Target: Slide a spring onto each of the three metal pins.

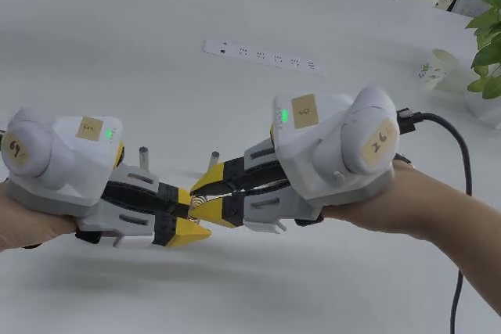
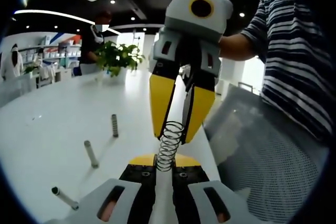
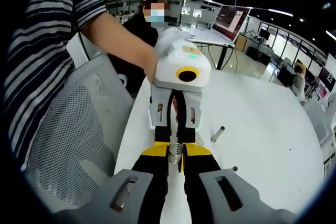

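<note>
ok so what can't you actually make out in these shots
Head view: the spring is mostly hidden between the left tool and the right tool.
Left gripper view: the farthest pin is too small to tell if it already carries a spring.
Both gripper views: the jaws cover the spring's ends, so which tool clamps it is unclear.

Left gripper (image 2: 164, 161) and right gripper (image 3: 176, 150) meet tip to tip, hand-held, both pinching one spring (image 2: 169, 145)
</note>
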A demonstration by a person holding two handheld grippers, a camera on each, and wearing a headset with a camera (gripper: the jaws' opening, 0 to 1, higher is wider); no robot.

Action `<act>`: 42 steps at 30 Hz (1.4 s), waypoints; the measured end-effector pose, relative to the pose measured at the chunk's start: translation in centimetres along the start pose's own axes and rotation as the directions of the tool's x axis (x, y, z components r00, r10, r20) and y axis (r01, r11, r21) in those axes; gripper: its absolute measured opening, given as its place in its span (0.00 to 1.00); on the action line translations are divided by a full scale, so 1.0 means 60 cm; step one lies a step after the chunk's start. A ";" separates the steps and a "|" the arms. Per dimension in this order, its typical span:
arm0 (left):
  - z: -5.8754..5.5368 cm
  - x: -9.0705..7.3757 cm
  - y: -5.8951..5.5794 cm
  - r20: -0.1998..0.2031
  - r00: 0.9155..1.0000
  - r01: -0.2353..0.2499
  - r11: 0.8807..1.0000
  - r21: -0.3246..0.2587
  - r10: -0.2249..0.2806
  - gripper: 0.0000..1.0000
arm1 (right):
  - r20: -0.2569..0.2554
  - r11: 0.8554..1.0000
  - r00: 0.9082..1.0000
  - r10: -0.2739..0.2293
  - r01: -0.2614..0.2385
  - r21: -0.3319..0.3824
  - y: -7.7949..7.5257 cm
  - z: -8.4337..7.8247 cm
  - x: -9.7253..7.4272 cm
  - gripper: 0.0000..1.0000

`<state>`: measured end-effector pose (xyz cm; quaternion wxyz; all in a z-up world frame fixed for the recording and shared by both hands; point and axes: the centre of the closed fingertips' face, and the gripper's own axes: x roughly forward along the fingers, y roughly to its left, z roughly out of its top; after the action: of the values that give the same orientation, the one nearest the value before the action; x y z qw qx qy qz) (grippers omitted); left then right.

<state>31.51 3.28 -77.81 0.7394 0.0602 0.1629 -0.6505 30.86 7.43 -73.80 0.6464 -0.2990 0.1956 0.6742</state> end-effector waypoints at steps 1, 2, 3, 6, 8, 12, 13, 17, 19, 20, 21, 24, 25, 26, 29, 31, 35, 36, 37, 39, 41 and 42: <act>0.000 0.000 0.001 -0.002 1.000 0.000 1.000 0.002 0.000 0.03 | -0.002 1.000 1.000 -0.001 0.001 -0.003 0.000 0.000 0.000 0.07; 0.000 0.001 0.001 -0.002 1.000 0.000 1.000 0.002 0.000 0.03 | 0.000 1.000 1.000 -0.003 0.003 -0.003 -0.001 0.000 0.001 0.07; 0.001 0.001 0.001 -0.001 1.000 0.000 1.000 0.002 0.000 0.03 | 0.004 1.000 1.000 -0.004 0.004 0.001 0.000 0.001 0.001 0.07; 0.000 0.000 0.003 -0.008 1.000 -0.003 1.000 0.006 0.003 0.03 | 0.007 1.000 1.000 -0.010 0.010 0.005 -0.002 0.000 0.002 0.07; -0.001 -0.001 0.003 -0.011 1.000 -0.004 1.000 0.005 0.004 0.03 | 0.012 1.000 1.000 -0.012 0.012 0.016 -0.001 -0.001 0.002 0.07; -0.002 -0.001 0.003 -0.017 1.000 -0.006 1.000 0.002 0.006 0.03 | 0.008 1.000 1.000 -0.010 0.010 0.011 0.000 -0.001 0.004 0.07; -0.002 -0.001 0.003 -0.018 1.000 -0.006 1.000 0.000 0.006 0.03 | 0.004 1.000 1.000 -0.008 0.008 0.008 0.000 -0.001 0.005 0.07; 0.001 -0.002 0.006 -0.012 1.000 -0.011 1.000 -0.010 0.011 0.03 | -0.004 1.000 1.000 -0.006 0.006 0.001 -0.003 0.001 0.004 0.07; 0.002 -0.003 0.006 -0.012 1.000 -0.012 1.000 -0.011 0.012 0.03 | -0.006 1.000 1.000 -0.004 0.004 0.000 -0.003 0.001 0.003 0.07; 0.002 -0.003 0.007 -0.013 1.000 -0.014 1.000 -0.011 0.013 0.04 | -0.009 1.000 1.000 -0.003 0.003 -0.005 -0.003 0.002 0.003 0.07; 0.002 -0.004 0.007 -0.013 1.000 -0.014 1.000 -0.014 0.014 0.04 | -0.009 1.000 1.000 -0.003 0.003 -0.005 -0.003 0.002 0.003 0.07; 0.002 -0.004 0.008 -0.014 1.000 -0.018 1.000 -0.024 0.017 0.04 | -0.013 1.000 1.000 -0.001 0.001 -0.009 -0.003 0.002 0.003 0.07; 0.002 -0.004 0.008 -0.015 1.000 -0.018 1.000 -0.024 0.018 0.04 | -0.014 1.000 1.000 0.000 0.000 -0.009 -0.003 0.002 0.004 0.07; 0.001 -0.004 0.008 -0.015 1.000 -0.020 1.000 -0.023 0.020 0.05 | -0.014 1.000 1.000 0.000 -0.001 -0.011 -0.003 0.002 0.004 0.07; 0.002 -0.004 0.009 -0.013 1.000 -0.027 0.999 -0.026 0.027 0.07 | -0.016 1.000 1.000 0.001 -0.001 -0.012 -0.002 0.002 0.005 0.07; 0.002 -0.005 0.010 -0.014 0.999 -0.032 0.999 -0.027 0.032 0.09 | -0.016 1.000 1.000 0.001 -0.001 -0.013 -0.002 0.003 0.005 0.07; 0.003 -0.008 0.012 -0.011 0.999 -0.040 0.998 -0.040 0.039 0.11 | -0.019 1.000 1.000 -0.003 0.002 -0.017 -0.003 0.002 0.004 0.07; 0.003 -0.010 0.013 -0.007 0.999 -0.045 0.998 -0.039 0.044 0.13 | -0.021 1.000 1.000 -0.005 0.005 -0.017 -0.004 0.001 0.004 0.07; 0.003 -0.011 0.014 -0.005 0.999 -0.051 0.998 -0.041 0.051 0.14 | -0.026 1.000 1.000 -0.008 0.008 -0.019 -0.005 0.000 0.003 0.07; 0.003 -0.014 0.016 -0.004 0.998 -0.057 0.997 -0.047 0.056 0.15 | -0.026 1.000 1.000 -0.011 0.011 -0.020 -0.006 -0.001 0.003 0.07; 0.001 -0.016 0.018 -0.006 0.998 -0.065 0.997 -0.049 0.065 0.17 | -0.026 1.000 1.000 -0.014 0.013 -0.020 -0.006 -0.002 0.002 0.07; -0.001 -0.018 0.019 -0.008 0.998 -0.067 0.996 -0.052 0.067 0.17 | -0.025 1.000 1.000 -0.015 0.015 -0.021 -0.007 -0.002 0.002 0.07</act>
<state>32.49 4.47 -77.65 0.7617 0.0482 0.1799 -0.6206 31.30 7.50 -73.91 0.6458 -0.3156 0.1946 0.6674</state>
